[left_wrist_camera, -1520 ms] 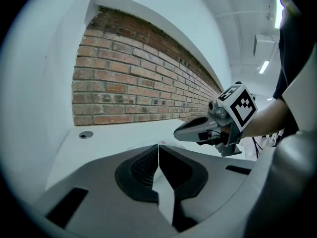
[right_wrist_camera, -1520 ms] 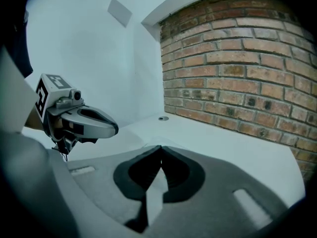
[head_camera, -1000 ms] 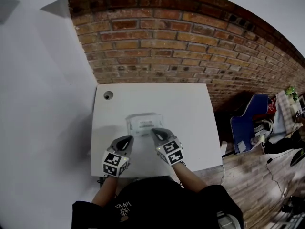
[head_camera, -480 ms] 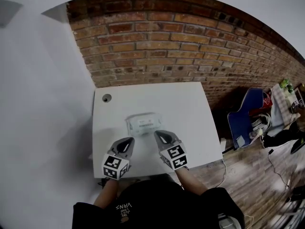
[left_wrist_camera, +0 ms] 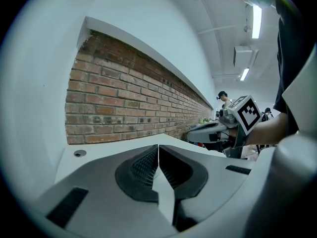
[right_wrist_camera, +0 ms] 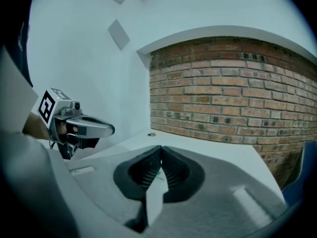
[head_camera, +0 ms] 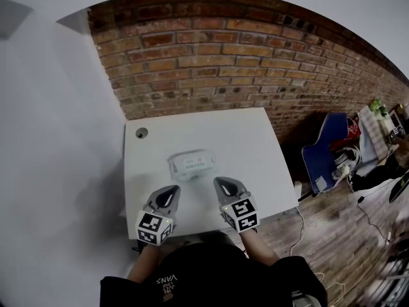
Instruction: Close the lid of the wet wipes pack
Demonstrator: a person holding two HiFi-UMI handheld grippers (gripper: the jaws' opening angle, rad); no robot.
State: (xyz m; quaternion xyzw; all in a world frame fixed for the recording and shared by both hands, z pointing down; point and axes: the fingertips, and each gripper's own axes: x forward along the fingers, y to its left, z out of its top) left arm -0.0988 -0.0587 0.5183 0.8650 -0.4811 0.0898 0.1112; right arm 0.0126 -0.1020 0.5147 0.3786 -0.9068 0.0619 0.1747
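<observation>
The white wet wipes pack [head_camera: 192,165] lies flat in the middle of the white table [head_camera: 249,139], its lid down as far as the head view shows. My left gripper [head_camera: 169,190] sits near the table's front edge, below and left of the pack, jaws shut and empty. My right gripper [head_camera: 223,185] is below and right of the pack, also shut on nothing. Neither touches the pack. In the left gripper view the jaws [left_wrist_camera: 158,148] meet with the right gripper [left_wrist_camera: 218,130] beyond them. In the right gripper view the closed jaws [right_wrist_camera: 161,150] hide most of the pack.
A brick wall [head_camera: 243,62] runs along the table's far edge. A round cable hole [head_camera: 141,133] sits in the table's far left corner. A blue chair [head_camera: 329,152] and clutter stand on the wooden floor to the right.
Both grippers have drawn back from the pack toward the table's front edge; the right one had its tip at the pack's corner and is now apart from it.
</observation>
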